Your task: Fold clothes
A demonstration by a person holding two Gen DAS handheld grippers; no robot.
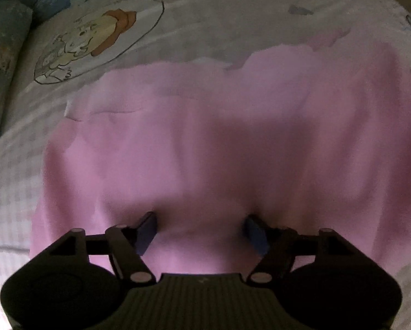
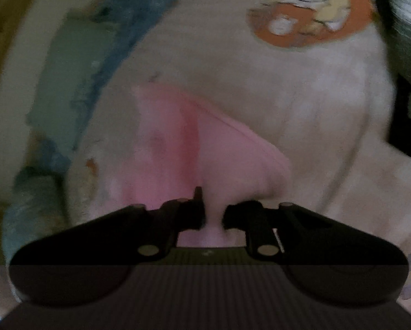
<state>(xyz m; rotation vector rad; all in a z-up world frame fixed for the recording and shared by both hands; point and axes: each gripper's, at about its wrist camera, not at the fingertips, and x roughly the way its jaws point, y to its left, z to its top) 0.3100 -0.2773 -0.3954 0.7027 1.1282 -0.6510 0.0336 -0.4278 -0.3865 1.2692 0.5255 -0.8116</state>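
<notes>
A pink garment (image 1: 205, 137) lies spread flat on the bed and fills most of the left wrist view. My left gripper (image 1: 201, 222) points steeply down onto its near part. Its blue-padded fingers (image 1: 147, 229) stand wide apart, open, with their tips at the cloth and nothing pinched between them. In the blurred right wrist view, a corner of the pink garment (image 2: 177, 143) rises in a creased, tented fold that narrows into my right gripper (image 2: 214, 217). The black fingers (image 2: 194, 214) stand close together with pink cloth filling the narrow gap, so this gripper is shut on the garment.
The bed cover (image 1: 219, 27) is pale with a cartoon print (image 1: 95, 41) at the far left. A blue patterned pillow (image 1: 1, 55) lies along the left edge. In the right wrist view the bedsheet (image 2: 315, 110) shows an orange cartoon print (image 2: 312, 13), with dark furniture (image 2: 409, 68) at the right.
</notes>
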